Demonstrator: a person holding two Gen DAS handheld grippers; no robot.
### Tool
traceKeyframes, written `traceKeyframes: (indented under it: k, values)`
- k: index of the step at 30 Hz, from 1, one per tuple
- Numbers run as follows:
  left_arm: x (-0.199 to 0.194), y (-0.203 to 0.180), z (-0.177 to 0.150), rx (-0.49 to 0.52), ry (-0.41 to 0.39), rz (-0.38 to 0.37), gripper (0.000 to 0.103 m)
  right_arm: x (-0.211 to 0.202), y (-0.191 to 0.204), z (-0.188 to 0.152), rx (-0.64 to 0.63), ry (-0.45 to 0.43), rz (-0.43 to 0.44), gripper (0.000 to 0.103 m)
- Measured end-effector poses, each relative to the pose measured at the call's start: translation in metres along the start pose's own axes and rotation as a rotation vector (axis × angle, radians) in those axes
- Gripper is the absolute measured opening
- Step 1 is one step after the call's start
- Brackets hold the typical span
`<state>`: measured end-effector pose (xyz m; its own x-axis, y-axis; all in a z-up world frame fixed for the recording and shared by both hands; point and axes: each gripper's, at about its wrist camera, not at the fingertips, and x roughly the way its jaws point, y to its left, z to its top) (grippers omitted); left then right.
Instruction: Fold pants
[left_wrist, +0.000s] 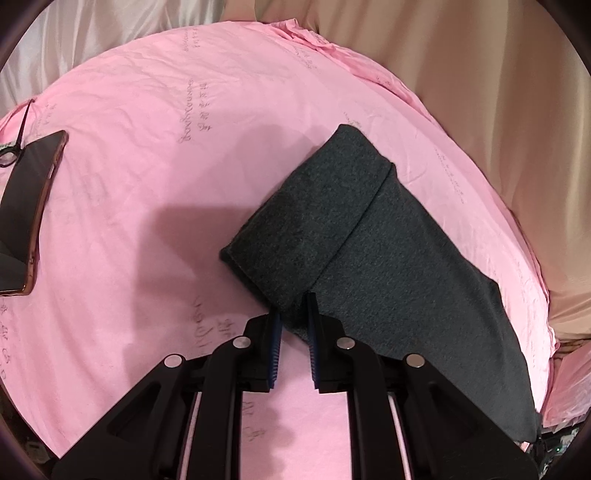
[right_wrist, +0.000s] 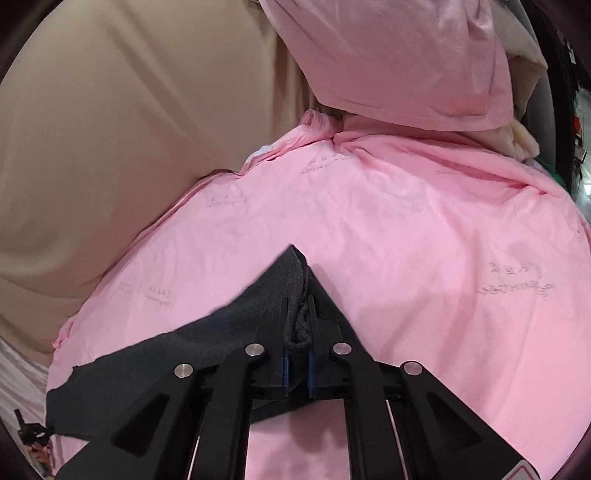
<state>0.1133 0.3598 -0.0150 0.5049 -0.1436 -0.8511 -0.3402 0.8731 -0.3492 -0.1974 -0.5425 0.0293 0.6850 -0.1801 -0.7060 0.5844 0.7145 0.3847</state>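
Dark grey pants (left_wrist: 369, 240) lie folded on the pink bedsheet (left_wrist: 147, 147), with one layer doubled over the far end. My left gripper (left_wrist: 293, 310) is shut on the near corner of the fold, and grey cloth fills the gap between its blue pads. In the right wrist view the pants (right_wrist: 240, 321) stretch off to the lower left. My right gripper (right_wrist: 298, 306) is shut on a bunched corner of the cloth, which rises to a point just beyond the fingertips.
A dark phone in a brown case (left_wrist: 26, 210) and a pair of glasses (left_wrist: 11, 155) lie at the sheet's left edge. Beige fabric (right_wrist: 110, 129) borders the bed. A pink pillow (right_wrist: 406, 62) sits at the far end.
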Motion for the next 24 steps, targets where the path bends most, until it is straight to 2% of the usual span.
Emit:
traceKeyframes:
  k: [1, 2, 3, 5, 7, 9, 12, 14, 15, 16, 17, 19, 22, 23, 24]
  values:
    - [0.005, 0.003, -0.001, -0.004, 0.013, 0.005, 0.014, 0.012, -0.011, -0.006, 0.012, 0.055, -0.028, 0.006]
    - [0.006, 0.003, -0.002, -0.002, 0.011, 0.011, 0.014, 0.018, -0.017, -0.01, 0.019, 0.086, -0.014, 0.006]
    - [0.005, 0.001, -0.002, 0.006, 0.005, 0.02, 0.015, 0.012, -0.017, -0.01, 0.024, 0.067, -0.003, 0.006]
    - [-0.001, -0.005, -0.005, 0.036, -0.007, 0.048, 0.018, -0.004, -0.011, -0.005, 0.004, 0.023, -0.056, 0.021]
    - [-0.011, -0.011, -0.006, 0.053, -0.026, 0.071, 0.019, -0.017, -0.002, 0.004, -0.041, -0.018, -0.063, 0.042]
    - [-0.024, -0.015, -0.008, 0.058, -0.057, 0.104, 0.019, -0.019, 0.009, 0.016, -0.082, -0.023, -0.06, 0.047]
    - [-0.045, -0.027, -0.014, 0.083, -0.119, 0.123, 0.021, 0.003, 0.028, 0.028, -0.201, 0.025, -0.096, 0.06]
    - [-0.05, -0.037, -0.018, 0.108, -0.137, 0.129, 0.031, 0.032, 0.042, 0.026, -0.291, 0.076, -0.166, 0.061]
    - [-0.049, -0.043, -0.02, 0.122, -0.142, 0.136, 0.036, 0.046, 0.046, 0.025, -0.325, 0.106, -0.183, 0.059]
    - [-0.046, -0.049, -0.023, 0.142, -0.143, 0.149, 0.042, 0.058, 0.051, 0.023, -0.36, 0.133, -0.183, 0.03]
    - [-0.042, -0.054, -0.025, 0.157, -0.139, 0.163, 0.042, 0.062, 0.054, 0.021, -0.385, 0.143, -0.197, 0.005]
    - [-0.028, -0.062, -0.029, 0.187, -0.122, 0.205, 0.042, 0.048, 0.066, 0.025, -0.427, 0.049, -0.191, 0.005]
    - [-0.003, -0.06, -0.029, 0.207, -0.104, 0.319, 0.042, 0.014, 0.069, 0.047, -0.375, -0.083, -0.108, 0.005]
    - [0.005, -0.058, -0.029, 0.213, -0.097, 0.349, 0.042, 0.018, 0.065, 0.051, -0.377, -0.089, -0.121, 0.005]
    - [0.012, -0.056, -0.03, 0.214, -0.089, 0.371, 0.044, 0.033, 0.06, 0.052, -0.391, -0.047, -0.155, 0.005]
